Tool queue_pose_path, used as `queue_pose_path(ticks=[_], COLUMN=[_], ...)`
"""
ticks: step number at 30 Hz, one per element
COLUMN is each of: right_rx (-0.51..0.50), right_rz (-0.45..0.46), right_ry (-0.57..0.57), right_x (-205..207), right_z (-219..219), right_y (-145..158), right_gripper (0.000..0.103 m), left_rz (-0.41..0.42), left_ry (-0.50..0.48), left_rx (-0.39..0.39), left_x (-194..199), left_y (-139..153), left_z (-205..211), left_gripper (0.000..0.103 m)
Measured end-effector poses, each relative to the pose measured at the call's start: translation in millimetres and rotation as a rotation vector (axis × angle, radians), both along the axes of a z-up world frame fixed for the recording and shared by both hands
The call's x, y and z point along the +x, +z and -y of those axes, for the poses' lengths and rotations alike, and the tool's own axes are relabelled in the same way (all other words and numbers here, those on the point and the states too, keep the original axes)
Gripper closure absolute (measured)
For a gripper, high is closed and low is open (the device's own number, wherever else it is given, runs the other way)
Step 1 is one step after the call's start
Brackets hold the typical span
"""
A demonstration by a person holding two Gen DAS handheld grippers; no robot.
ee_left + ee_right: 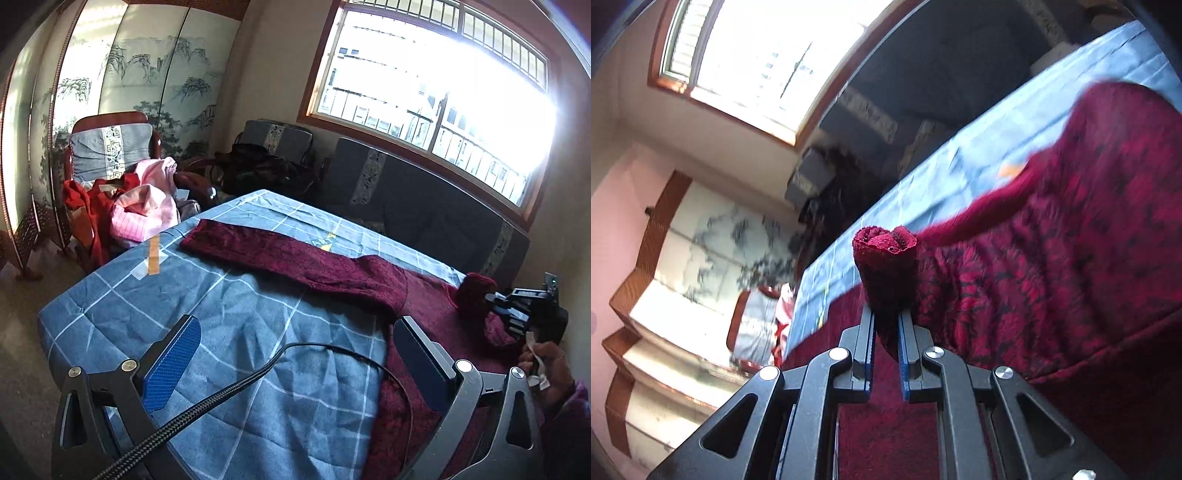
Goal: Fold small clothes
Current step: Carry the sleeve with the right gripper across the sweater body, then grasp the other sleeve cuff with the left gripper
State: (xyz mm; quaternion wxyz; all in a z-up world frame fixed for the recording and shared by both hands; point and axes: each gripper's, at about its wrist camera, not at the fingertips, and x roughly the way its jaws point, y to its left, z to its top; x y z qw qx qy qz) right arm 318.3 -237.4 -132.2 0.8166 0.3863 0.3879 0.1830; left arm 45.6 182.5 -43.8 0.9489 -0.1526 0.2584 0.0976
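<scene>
A dark red knit sweater [325, 266] lies on the blue checked bedcover [229, 317], one sleeve stretched flat toward the far left. My left gripper [295, 354] is open and empty, hovering over the cover at the sweater's left edge. My right gripper [886, 317] is shut on the cuff of the other sleeve [886, 266] and holds it lifted above the sweater body [1052, 258]. It shows in the left wrist view [491, 295] at the right, with the bunched cuff [476, 291] in it.
A chair [110, 155] piled with red and pink clothes [144, 206] stands past the bed's far left corner. A grey sofa [424, 206] runs under the window behind the bed. A black cable [258, 376] crosses in front of the left gripper.
</scene>
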Motion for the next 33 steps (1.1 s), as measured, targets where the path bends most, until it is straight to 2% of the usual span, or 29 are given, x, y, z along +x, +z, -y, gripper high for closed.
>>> queue_pose_path(ticks=[4, 6, 9, 12, 13, 14, 16, 18, 20, 24, 26, 27, 31, 33], right_rx=[-0.063, -0.114, -0.124, -0.140, -0.116, -0.070, 0.000, -0.005, 0.029, -0.041, -0.120, -0.157, -0.209, -0.213], right_rz=[-0.024, -0.016, -0.023, -0.022, -0.035, -0.045, -0.034, -0.011, 0.018, 0.073, 0.086, 0.089, 0.076, 0.071], right_ry=[0.063, 0.076, 0.113, 0.176, 0.206, 0.236, 0.297, 0.323, 0.353, 0.355, 0.358, 0.363, 0.378, 0.384], right_x=[1.4, -0.5, 1.6, -3.3, -3.8, -5.0, -12.8, -22.9, -35.6, -73.8, -91.9, -101.0, -120.4, -122.9], right_z=[-64.5, -80.6, -91.3, -103.3, -107.8, -111.0, -115.8, -118.8, -116.1, -104.6, -102.2, -102.8, -96.4, -95.0], right_y=[-15.5, -19.6, -23.2, -28.5, -32.3, -36.0, -40.2, -36.3, -29.4, -17.5, -18.1, -19.9, -33.1, -38.0], right_gripper=[0.092, 0.092, 0.089, 0.075, 0.063, 0.057, 0.055, 0.053, 0.049, 0.045, 0.044, 0.044, 0.044, 0.044], left_rz=[-0.020, -0.029, -0.048, -0.051, -0.051, -0.050, -0.048, -0.038, -0.014, 0.002, -0.001, -0.006, -0.040, -0.018], left_ry=[-0.040, -0.061, -0.091, -0.127, -0.145, -0.170, -0.205, -0.233, -0.265, -0.229, -0.191, -0.165, -0.039, 0.016], left_rx=[-0.021, -0.047, -0.117, -0.177, -0.186, -0.188, -0.178, -0.180, -0.219, -0.272, -0.335, -0.392, -0.584, -0.692], left_x=[7.9, 13.2, 24.0, 36.7, 41.5, 47.6, 57.5, 68.8, 82.7, 109.6, 124.3, 134.6, 162.5, 166.4], left_y=[-5.8, -8.1, -12.8, -12.8, -11.4, -9.7, -2.4, 5.2, 12.9, 13.1, 1.9, -7.4, -41.6, -56.4], left_z=[3.1, 2.6, 0.6, -0.7, -0.1, 1.5, 2.7, -1.1, -12.6, -45.0, -68.5, -86.1, -150.5, -180.7], left_gripper=[0.000, 0.000, 0.000, 0.000, 0.000, 0.000, 0.000, 0.000, 0.000, 0.000, 0.000, 0.000, 0.004, 0.006])
